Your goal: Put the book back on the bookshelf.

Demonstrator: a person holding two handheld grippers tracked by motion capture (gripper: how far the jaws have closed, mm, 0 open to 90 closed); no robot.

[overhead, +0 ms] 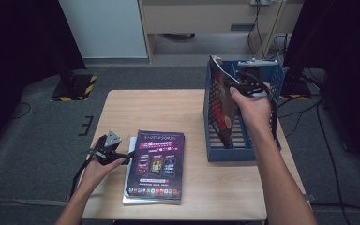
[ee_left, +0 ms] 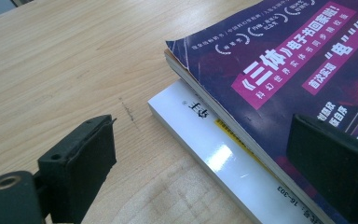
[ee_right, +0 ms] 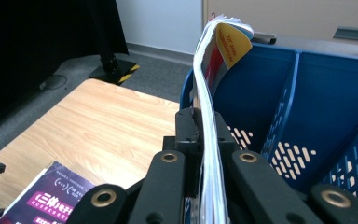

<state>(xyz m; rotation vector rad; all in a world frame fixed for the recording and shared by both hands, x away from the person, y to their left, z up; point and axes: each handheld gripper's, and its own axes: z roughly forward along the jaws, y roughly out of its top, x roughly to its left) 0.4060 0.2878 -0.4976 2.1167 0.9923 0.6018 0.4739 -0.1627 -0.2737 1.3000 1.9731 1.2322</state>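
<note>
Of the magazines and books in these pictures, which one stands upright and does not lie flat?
The red-covered magazine, clamped in the right gripper, stands on edge in the blue file rack. The purple magazine and white book lie flat.

A recording lab or studio: black curtains [overhead: 23, 42] at both sides of the frame, a hazard-striped stand base [overhead: 75, 87] on grey carpet [overhead: 37, 140], cables [overhead: 326, 140] at right.

1. The left gripper [overhead: 108, 149] was black, with a grey three-cornered plate [overhead: 113, 139] on top and a black cable [overhead: 79, 173] trailing from it.
2. Its jaws were blocky black pads on black arms, one arm bearing a brass-ringed screw hole [ee_left: 7, 182].
3. The right gripper [ee_right: 204, 140] had black arms with brass-ringed holes.
4. Both forearms were bare, with no sleeves in view.
</note>
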